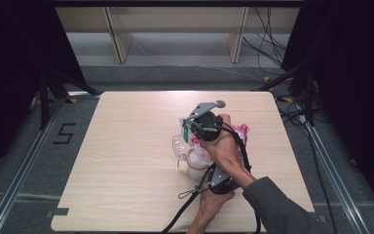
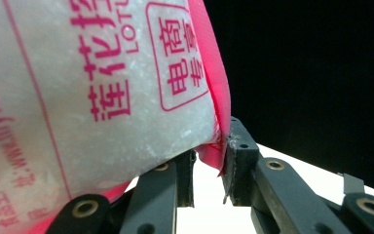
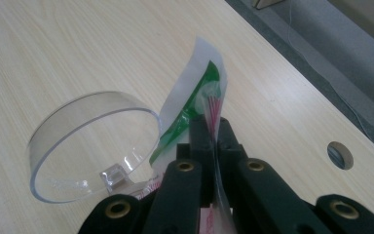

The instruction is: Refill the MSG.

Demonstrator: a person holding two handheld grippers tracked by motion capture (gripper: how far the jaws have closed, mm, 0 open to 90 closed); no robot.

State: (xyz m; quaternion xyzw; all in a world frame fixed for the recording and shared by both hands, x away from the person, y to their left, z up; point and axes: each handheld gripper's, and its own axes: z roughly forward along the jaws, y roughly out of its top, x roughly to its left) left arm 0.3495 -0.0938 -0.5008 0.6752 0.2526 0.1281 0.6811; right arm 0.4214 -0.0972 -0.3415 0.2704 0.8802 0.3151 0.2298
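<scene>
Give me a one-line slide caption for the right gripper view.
Right gripper shut on a bag's thin white-and-green top edge, beside a clear plastic cup lying on the wooden table.

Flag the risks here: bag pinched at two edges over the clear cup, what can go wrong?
1. The left gripper holds the bag by a thin pink edge only; the full, heavy-looking bag could slip out.
2. The right gripper is shut on a flat strip of the bag's top; pulling may tear it unevenly and scatter the white grains on the table.
3. The clear cup stands close beside the jaws; a jerk could knock it over.
</scene>
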